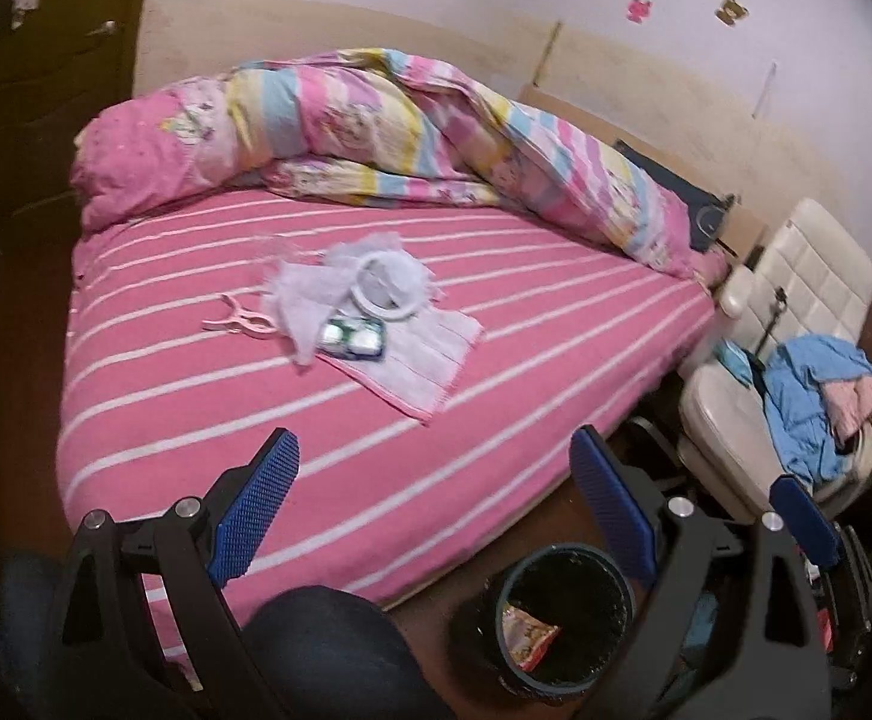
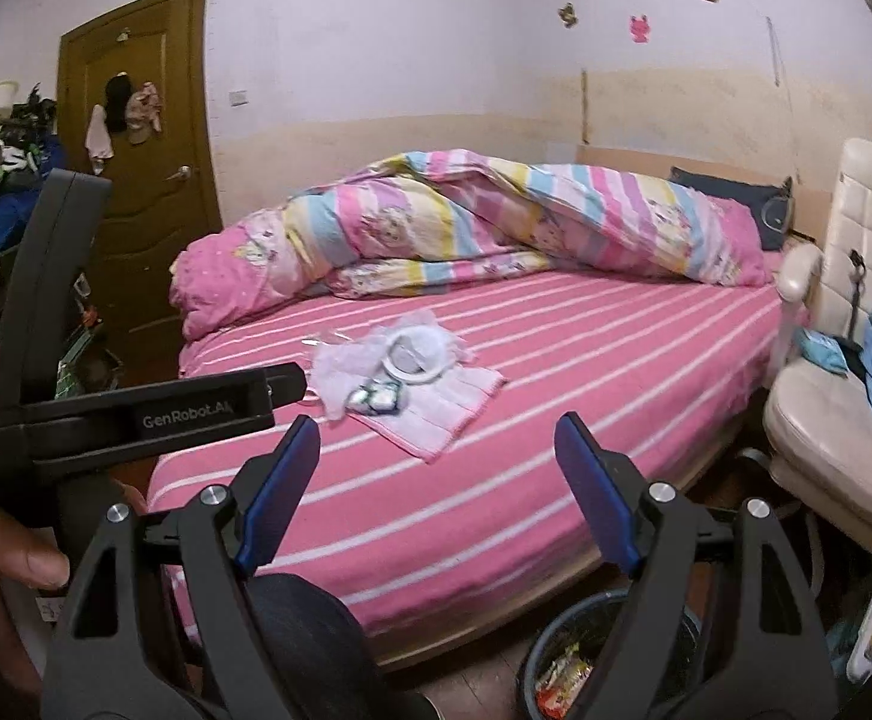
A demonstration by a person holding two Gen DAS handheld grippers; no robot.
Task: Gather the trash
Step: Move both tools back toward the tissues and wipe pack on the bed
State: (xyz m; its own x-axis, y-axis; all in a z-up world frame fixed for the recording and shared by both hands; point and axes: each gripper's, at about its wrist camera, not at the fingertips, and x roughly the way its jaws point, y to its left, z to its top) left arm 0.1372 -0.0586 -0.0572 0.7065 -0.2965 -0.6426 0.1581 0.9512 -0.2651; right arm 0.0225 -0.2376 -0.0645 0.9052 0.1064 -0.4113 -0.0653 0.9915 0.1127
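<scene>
Pink bed (image 1: 376,480): trash pile (image 1: 352,300) well beyond both empty, wide-apart tools (image 1: 430,468) (image 2: 436,450).

Clutter (image 1: 355,306) on bed (image 1: 496,360); bin (image 1: 562,618) before it.

The trash bin (image 2: 562,648) (wrappers inside) is half hidden behind the right gripper (image 2: 436,480).

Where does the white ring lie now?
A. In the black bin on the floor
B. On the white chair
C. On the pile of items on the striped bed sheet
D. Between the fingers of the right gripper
C: the white ring rests on the pile of items in the middle of the pink striped sheet.
</scene>
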